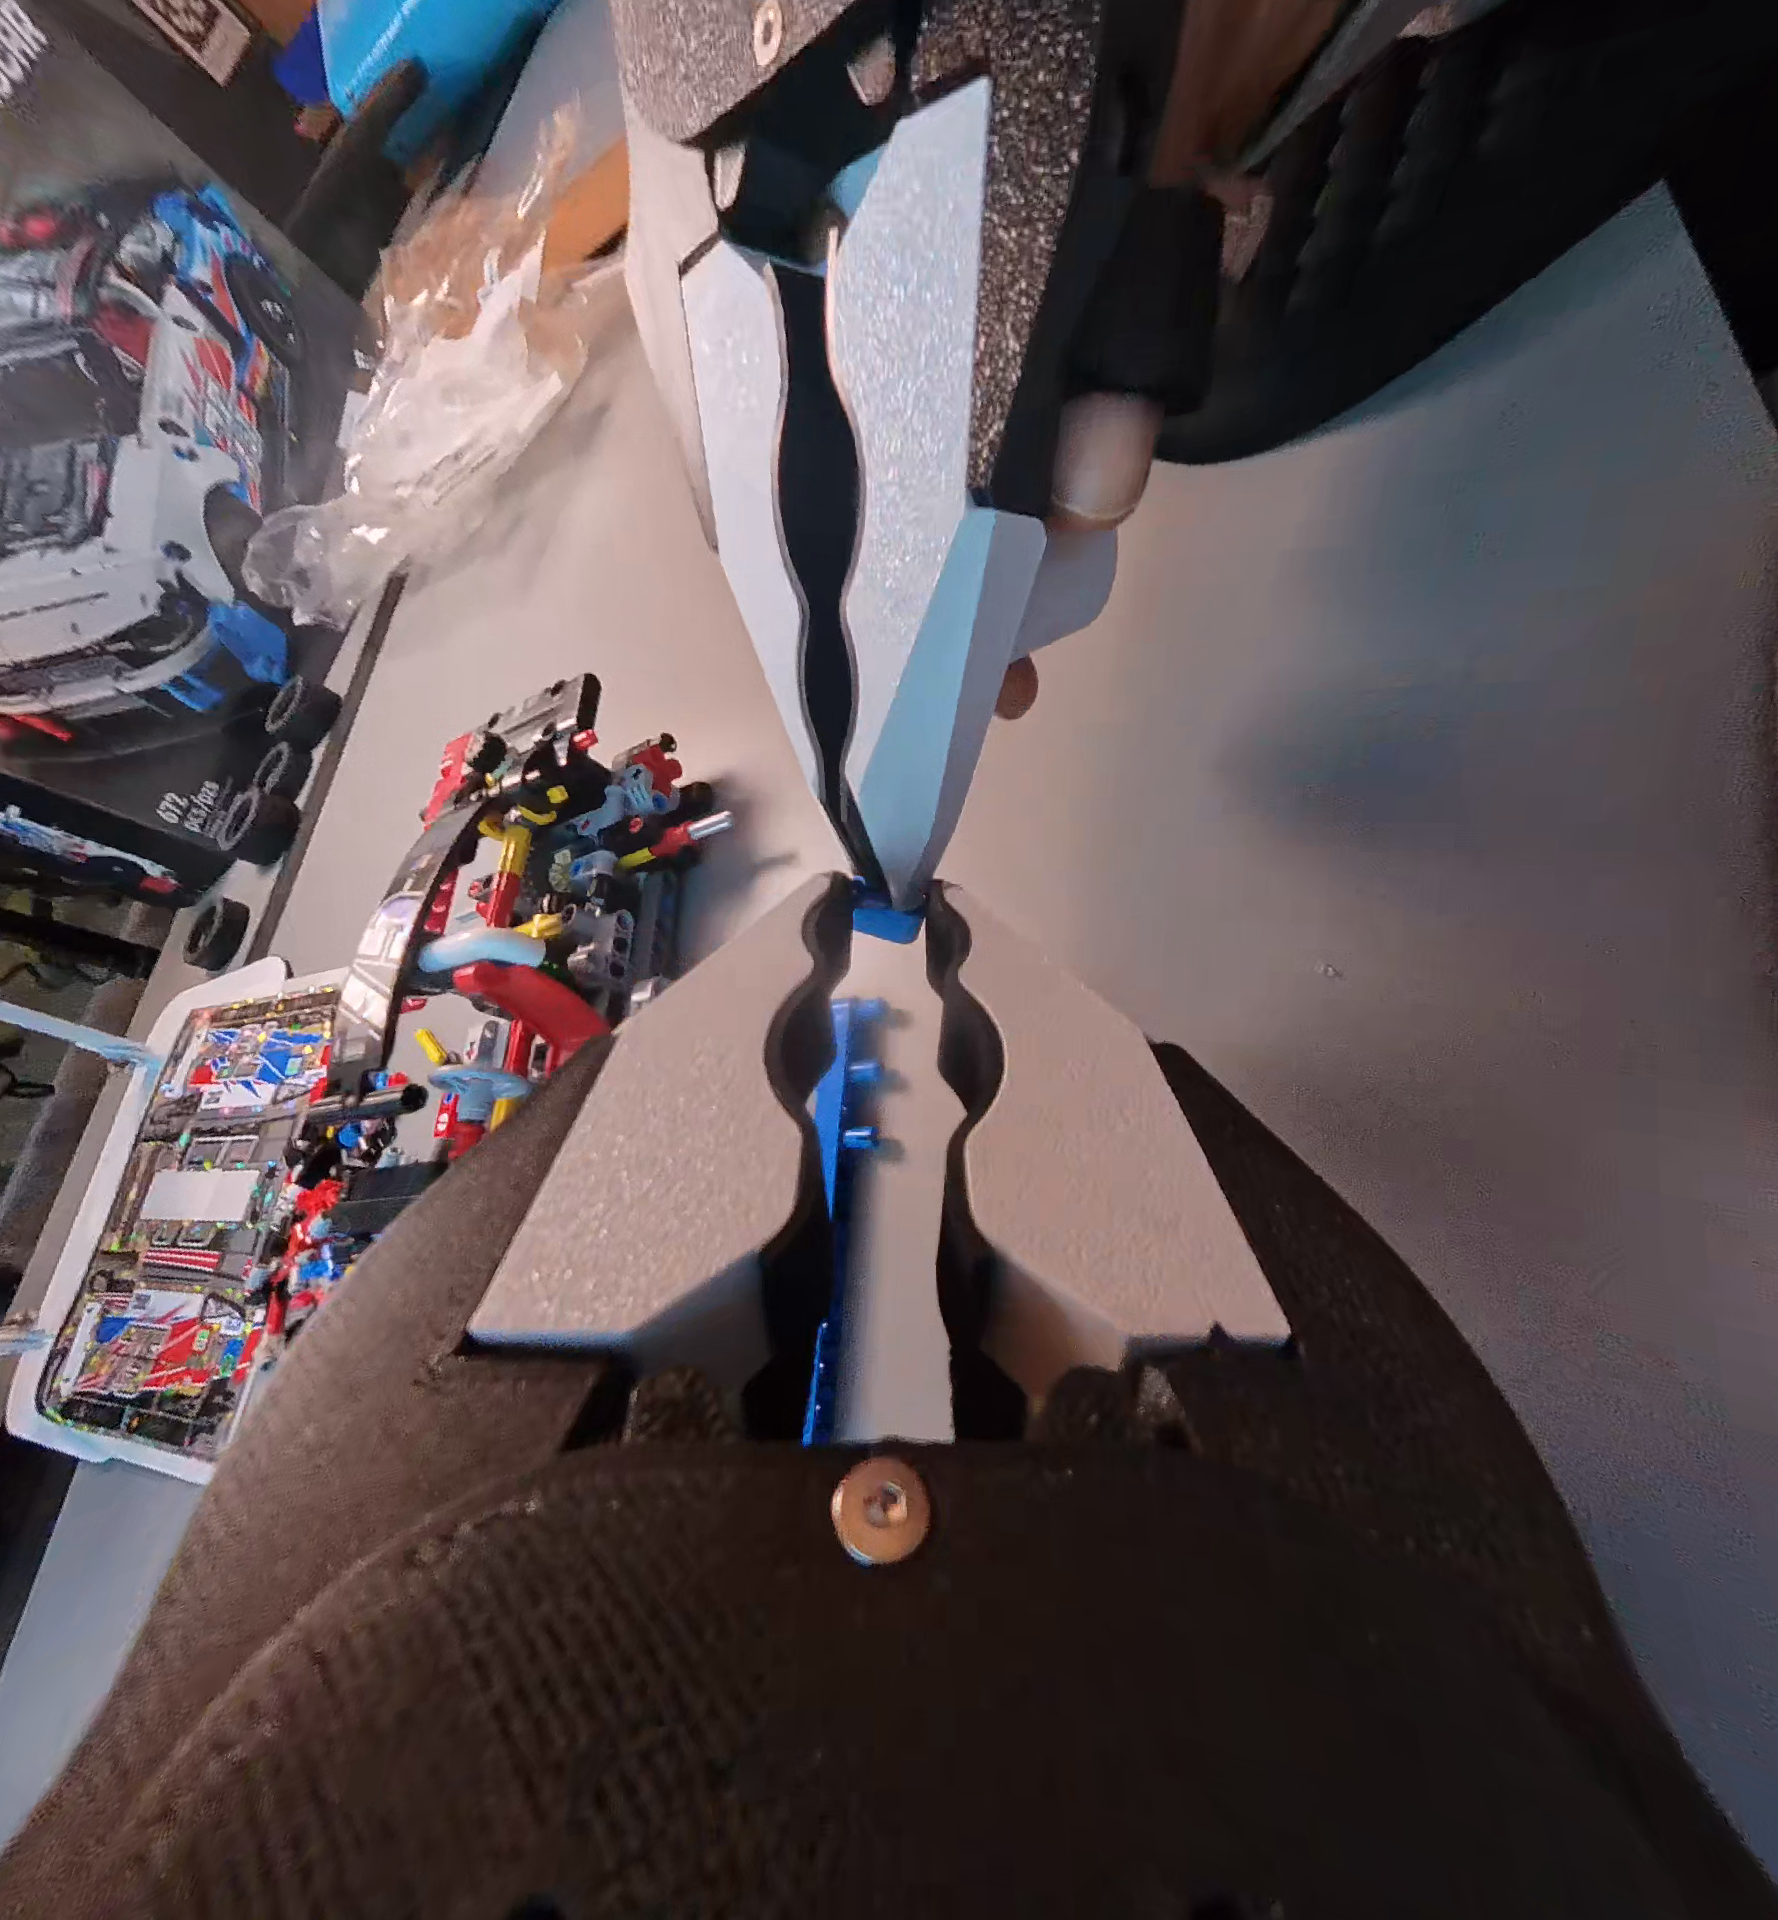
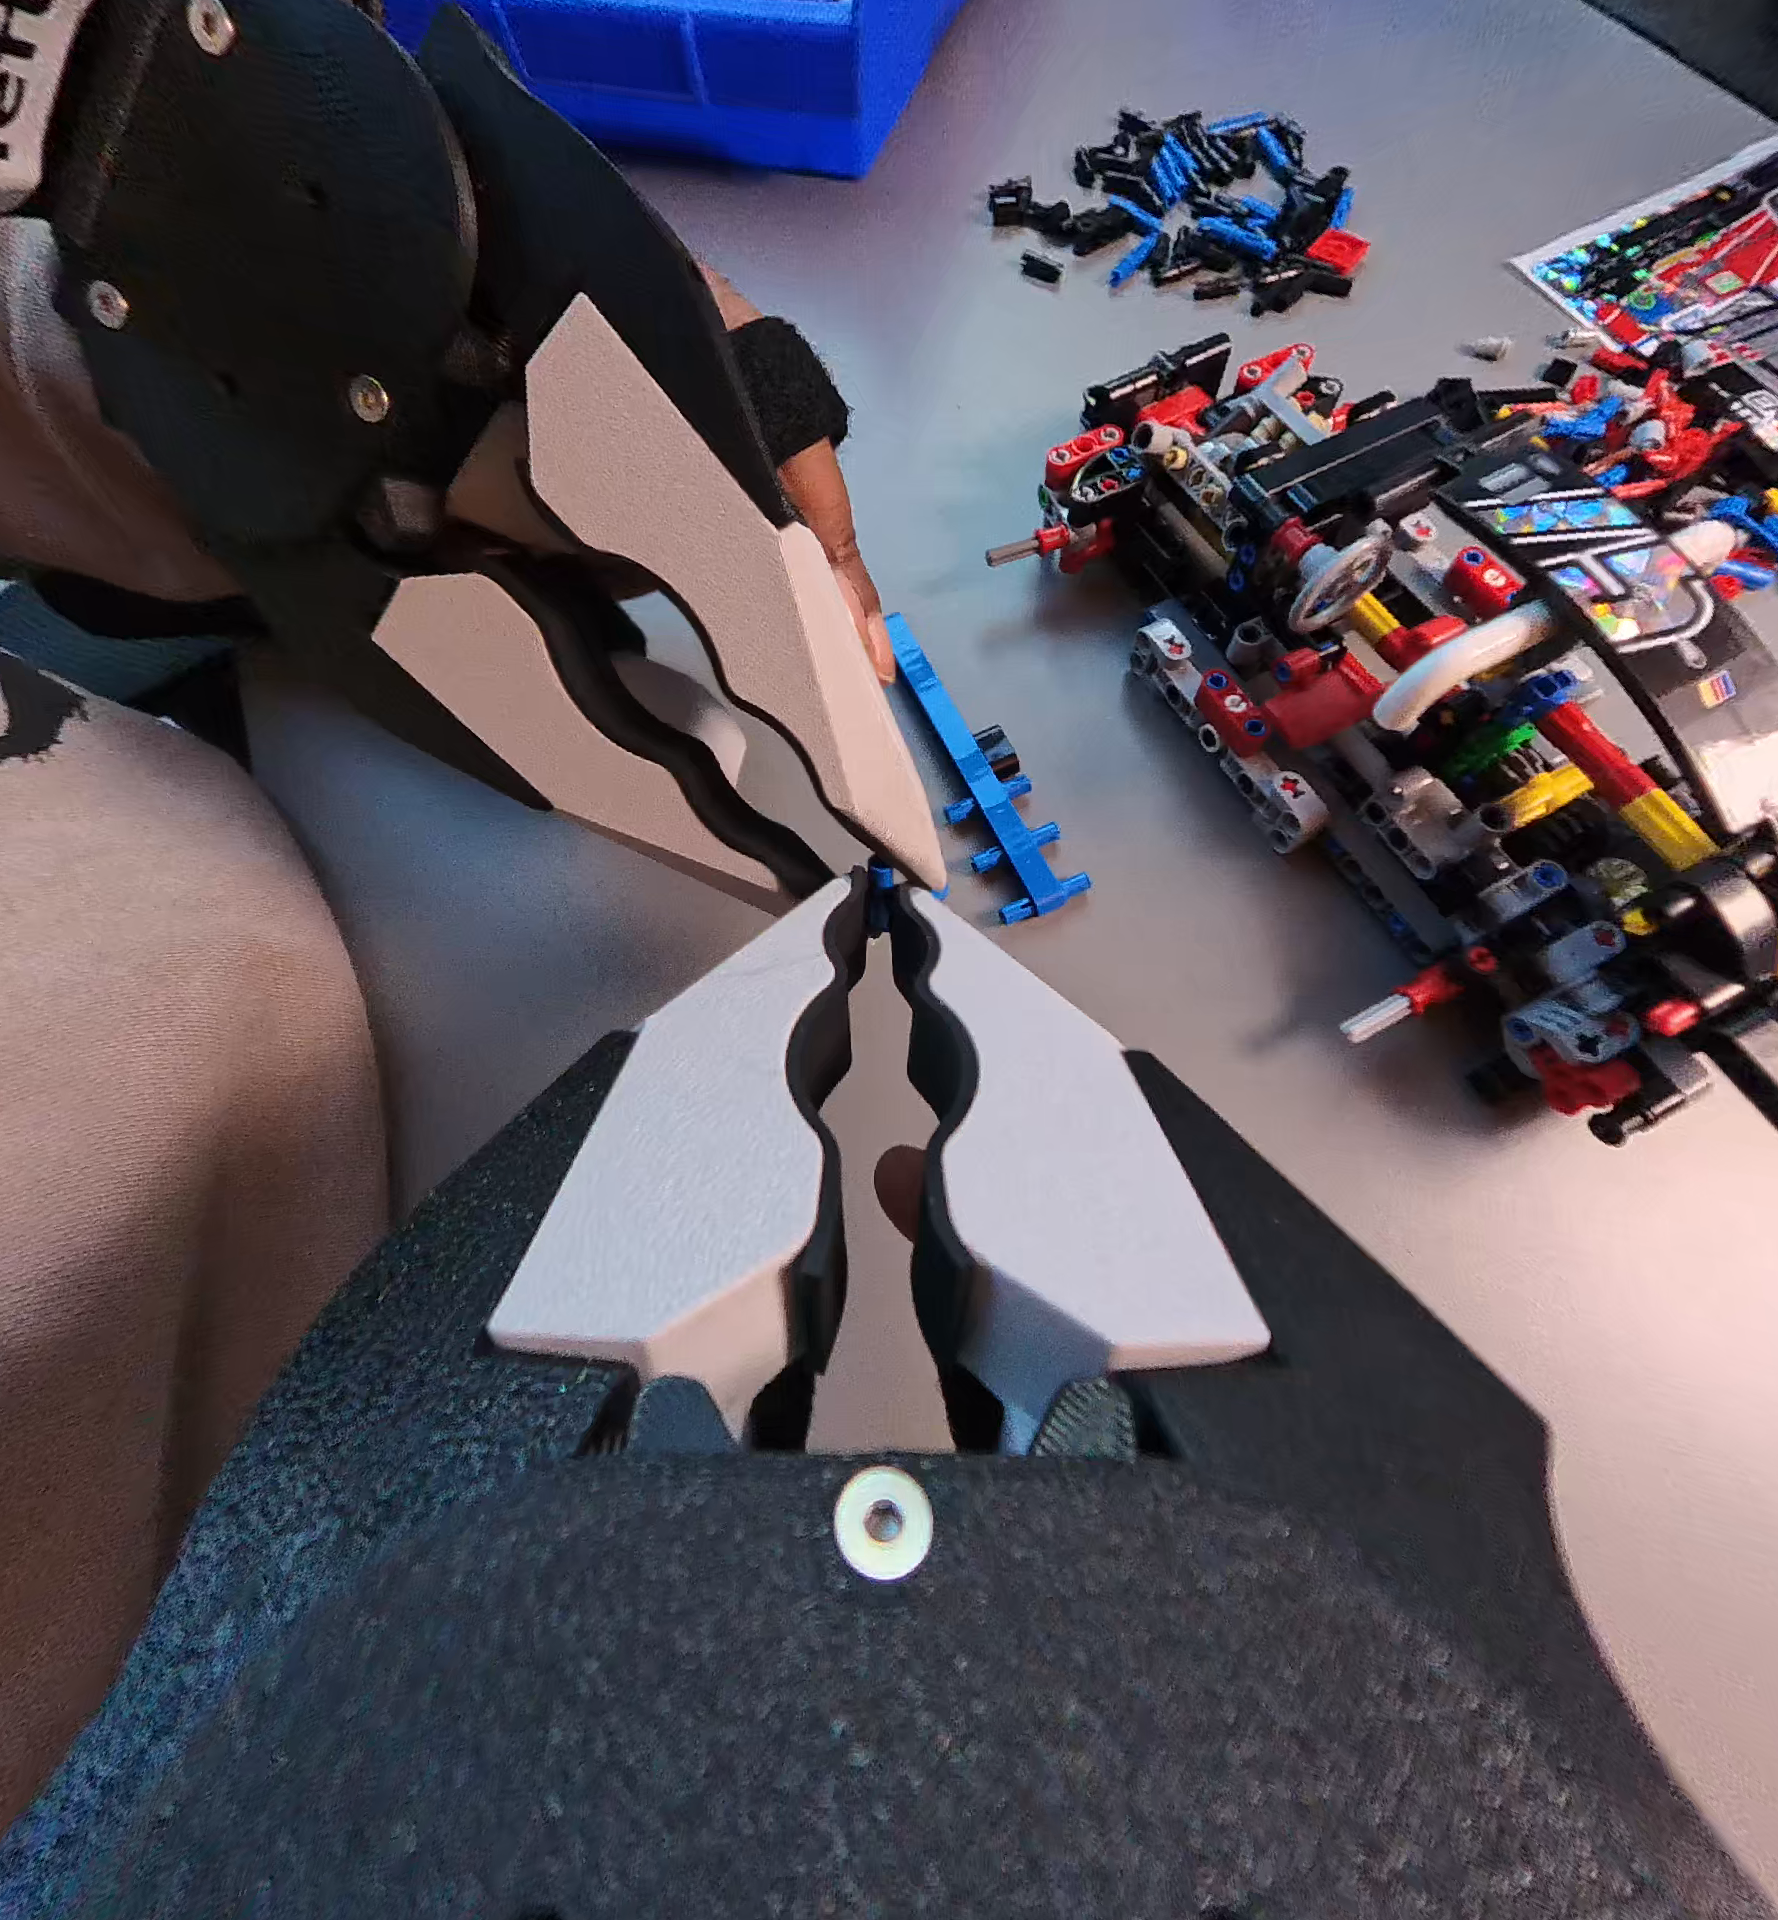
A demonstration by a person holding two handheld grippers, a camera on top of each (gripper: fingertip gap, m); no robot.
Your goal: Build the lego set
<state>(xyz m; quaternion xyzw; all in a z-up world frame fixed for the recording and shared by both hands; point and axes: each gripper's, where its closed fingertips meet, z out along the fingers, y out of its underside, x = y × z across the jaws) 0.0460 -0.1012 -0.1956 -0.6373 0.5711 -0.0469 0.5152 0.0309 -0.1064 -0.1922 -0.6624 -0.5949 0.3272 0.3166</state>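
DESK: What does this moment show?

OPERATOR: My two claws meet tip to tip above the grey table (image 2: 1280,1351). My right gripper (image 2: 880,899) is drawn narrow and pinches a small blue pin (image 2: 879,883). My left gripper (image 1: 887,896) is just as narrow, with a small blue piece (image 1: 885,923) between its tips. I cannot tell whether that piece and the pin are already joined.

DESK: And the model itself?

OPERATOR: The car chassis (image 2: 1487,727) sits on the table, well apart from both claws. It is half built: frame, steering wheel, a white curved tube and one dark stickered panel are on. A blue beam (image 2: 978,790) already carrying several pins lies flat just beside my left claw, between the claws and the chassis.

DESK: How much is left?

OPERATOR: By my reading, a lot. Loose tyres (image 1: 282,748) stand by the box (image 1: 85,416), none of them on the bare axles. A pile of black and blue pins (image 2: 1197,208) lies unsorted near the blue bin (image 2: 708,73), more small parts are scattered by the sticker sheet (image 2: 1716,239), and most stickers look unused. I judge the step in hand to be a small sub-assembly, probably meant for the beam, with the bodywork not yet begun.
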